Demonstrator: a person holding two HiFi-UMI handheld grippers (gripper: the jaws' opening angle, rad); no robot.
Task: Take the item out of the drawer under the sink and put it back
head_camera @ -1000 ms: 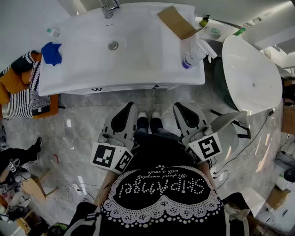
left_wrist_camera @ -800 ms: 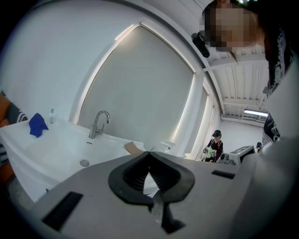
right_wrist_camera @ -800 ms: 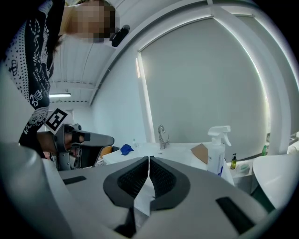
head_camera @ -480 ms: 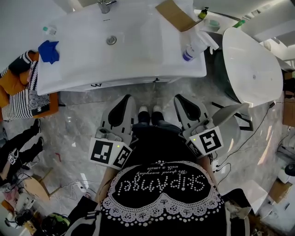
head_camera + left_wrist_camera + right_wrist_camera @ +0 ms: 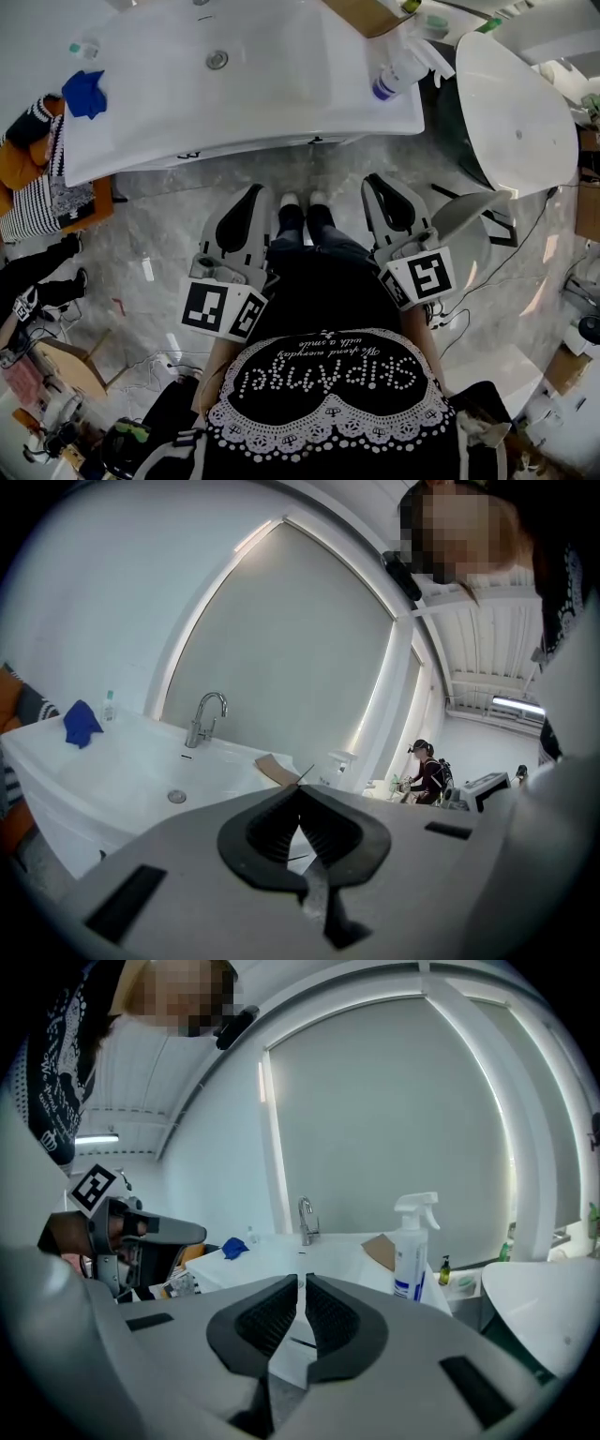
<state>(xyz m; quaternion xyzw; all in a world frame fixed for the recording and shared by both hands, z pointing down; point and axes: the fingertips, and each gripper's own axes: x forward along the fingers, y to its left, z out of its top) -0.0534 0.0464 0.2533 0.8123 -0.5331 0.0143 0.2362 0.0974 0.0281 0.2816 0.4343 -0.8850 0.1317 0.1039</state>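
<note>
**Head view.** The person stands facing the white sink [image 5: 281, 84]. The left gripper [image 5: 255, 193] and the right gripper [image 5: 377, 183] are held close to the body, side by side, both aimed ahead at the cabinet. The drawer [image 5: 253, 152] shows only as a thin white front strip under the sink's rim, and it is closed. Its long axis runs left to right, across the grippers' line of aim. One small dark mark [image 5: 187, 155], probably a handle, sits ahead and to the left of the left gripper. A second mark [image 5: 314, 142] lies between the two grippers' lines. The item is out of sight, presumably inside the drawer. The drawer front is ahead of both grippers and well apart from them, and neither looks clearly nearer.

**Left gripper view.** The jaw tips meet with nothing between them. Below the tips a patch of white cabinet front shows. Beyond are the faucet [image 5: 206, 719] and a blue cloth [image 5: 81, 722] on the sink.

**Right gripper view.** The jaws are closed to a hairline slit and hold nothing. Low between them is the cabinet front with a short dark line. A spray bottle [image 5: 412, 1241] stands at the sink's right end.

Reaching the drawer looks to call for going forward and down, with the jaws parted first.
</note>
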